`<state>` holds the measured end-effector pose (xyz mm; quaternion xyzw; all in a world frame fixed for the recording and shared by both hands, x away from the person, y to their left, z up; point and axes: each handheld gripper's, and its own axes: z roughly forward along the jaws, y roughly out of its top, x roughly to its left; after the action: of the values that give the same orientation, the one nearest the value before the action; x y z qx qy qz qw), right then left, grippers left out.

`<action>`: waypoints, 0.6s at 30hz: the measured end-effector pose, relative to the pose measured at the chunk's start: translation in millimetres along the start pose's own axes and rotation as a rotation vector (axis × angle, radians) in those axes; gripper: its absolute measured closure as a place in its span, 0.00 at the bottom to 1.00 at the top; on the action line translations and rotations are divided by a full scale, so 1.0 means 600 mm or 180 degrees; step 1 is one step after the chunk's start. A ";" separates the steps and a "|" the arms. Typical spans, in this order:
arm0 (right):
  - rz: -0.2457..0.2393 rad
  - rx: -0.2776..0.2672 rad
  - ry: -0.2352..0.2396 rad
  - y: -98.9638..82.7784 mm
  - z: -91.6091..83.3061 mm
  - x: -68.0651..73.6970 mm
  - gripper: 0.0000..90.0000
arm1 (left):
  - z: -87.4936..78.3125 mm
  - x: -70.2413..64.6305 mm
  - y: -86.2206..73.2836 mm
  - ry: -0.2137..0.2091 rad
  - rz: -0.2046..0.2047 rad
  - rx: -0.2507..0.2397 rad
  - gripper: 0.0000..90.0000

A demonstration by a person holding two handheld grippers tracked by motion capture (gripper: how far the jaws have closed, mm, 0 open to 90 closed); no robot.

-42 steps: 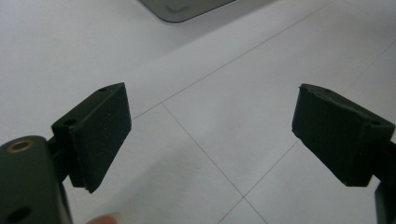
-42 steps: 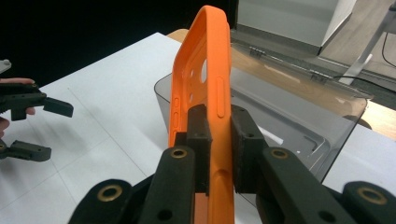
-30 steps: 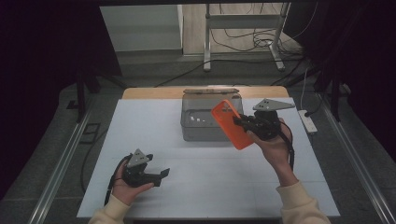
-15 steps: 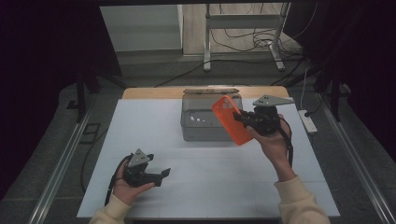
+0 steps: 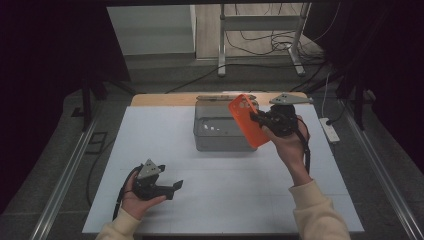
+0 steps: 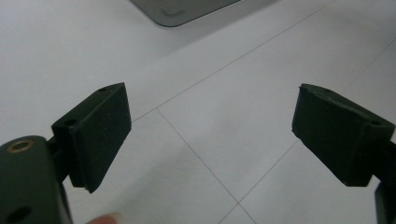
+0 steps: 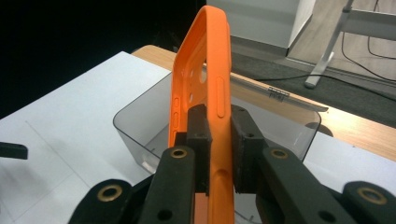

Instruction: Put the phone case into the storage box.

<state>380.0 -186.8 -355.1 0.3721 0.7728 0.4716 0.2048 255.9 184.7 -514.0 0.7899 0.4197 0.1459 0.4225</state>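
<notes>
**Orange case gripped over the grey bin**

My right gripper (image 7: 219,140) has its jaws clenched on the orange phone case (image 7: 205,84), one pad on each face of it, near its lower end. In the right gripper view the case stands on edge between the pads and rises well above them, its camera cut-out and side-button slots visible. From the high view I see the case (image 5: 247,126) held off the table, tilted, with its lower part in front of the right side of the grey translucent bin (image 5: 220,132). Through the right gripper view the bin (image 7: 140,126) sits just beyond and below the case, open at the top.

My left gripper (image 5: 155,185) rests low near the front left of the white table (image 5: 150,135), well apart from the bin. Its jaws stand released, wide apart, with nothing but the table's surface (image 6: 210,121) between them.
</notes>
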 end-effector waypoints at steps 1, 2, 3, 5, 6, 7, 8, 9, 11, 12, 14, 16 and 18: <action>-0.0006 0.0002 -0.0011 0.001 0.001 0.000 0.89 | 0.000 0.000 0.000 0.0001 0.0000 -0.0002 0.13; -0.0002 0.0013 -0.0034 0.003 0.004 0.000 0.89 | 0.000 0.000 0.000 0.0002 0.0003 -0.0003 0.13; -0.0001 0.0020 -0.0038 0.003 0.005 0.000 0.89 | 0.000 0.001 0.000 0.0002 0.0003 -0.0002 0.13; -0.0006 0.0027 -0.0054 0.004 0.006 0.001 0.89 | 0.000 0.001 0.000 0.0002 0.0001 -0.0003 0.13; -0.0007 0.0031 -0.0067 0.006 0.006 0.001 0.89 | 0.000 0.001 0.000 0.0004 0.0010 -0.0002 0.13; -0.0006 0.0025 -0.0085 0.009 0.007 0.001 0.89 | 0.000 0.001 0.000 0.0005 0.0009 -0.0004 0.13; -0.0007 0.0027 -0.0097 0.010 0.007 0.002 0.89 | -0.001 0.001 0.000 0.0006 0.0011 -0.0005 0.13; -0.0007 0.0027 -0.0097 0.010 0.007 0.002 0.89 | -0.001 0.001 0.000 0.0006 0.0011 -0.0005 0.13; -0.0003 0.0027 -0.0132 0.013 0.009 0.003 0.89 | -0.001 0.001 0.000 0.0009 0.0011 -0.0007 0.13; 0.0000 0.0027 -0.0136 0.015 0.010 0.003 0.89 | -0.001 0.001 0.000 0.0011 0.0010 -0.0006 0.13; -0.0006 0.0025 -0.0150 0.017 0.012 0.004 0.89 | -0.001 0.001 0.001 0.0012 0.0010 -0.0007 0.13; -0.0009 0.0026 -0.0149 0.019 0.015 0.004 0.89 | -0.001 0.001 0.002 0.0011 0.0009 -0.0014 0.13; -0.0008 0.0037 -0.0171 0.020 0.019 0.004 0.89 | -0.002 0.001 0.002 0.0010 0.0013 -0.0017 0.13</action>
<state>390.6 -174.7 -349.8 0.3848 0.7703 0.4566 0.2238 256.2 185.3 -512.2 0.7894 0.4185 0.1491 0.4237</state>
